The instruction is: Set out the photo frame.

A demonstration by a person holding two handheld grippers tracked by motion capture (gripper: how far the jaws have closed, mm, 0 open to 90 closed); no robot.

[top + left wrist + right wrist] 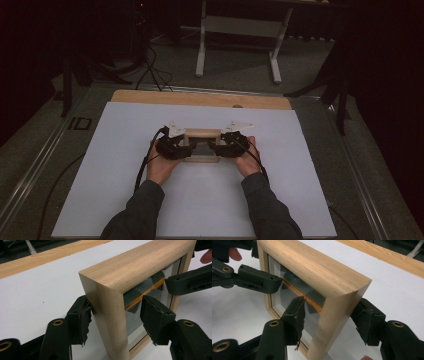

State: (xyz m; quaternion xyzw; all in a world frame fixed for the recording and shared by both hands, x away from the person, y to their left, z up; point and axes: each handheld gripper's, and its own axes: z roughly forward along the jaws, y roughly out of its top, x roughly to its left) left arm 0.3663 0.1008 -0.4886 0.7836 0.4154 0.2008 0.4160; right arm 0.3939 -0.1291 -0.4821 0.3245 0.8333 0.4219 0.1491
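Note:
A light wooden picture frame [202, 134] with a glass pane [150, 286] stands on edge, tilted, on the white board [150, 200]. My left gripper [186, 147] straddles its left side rail [110, 322]. The outer pad [80, 320] rests against the wood, and the inner pad [155, 320] sits in front of the glass with a gap to the rail. My right gripper [216, 147] straddles the right side rail [332, 322] the same way. Its outer pad [367, 322] touches the wood and its inner pad [297, 317] stands off. Both stand open around the rails.
A wooden strip [200, 98] borders the far edge of the white board. Beyond it, a white table stand [240, 45] and cables [155, 70] lie on the dark floor. Metal rails run along both sides of the board.

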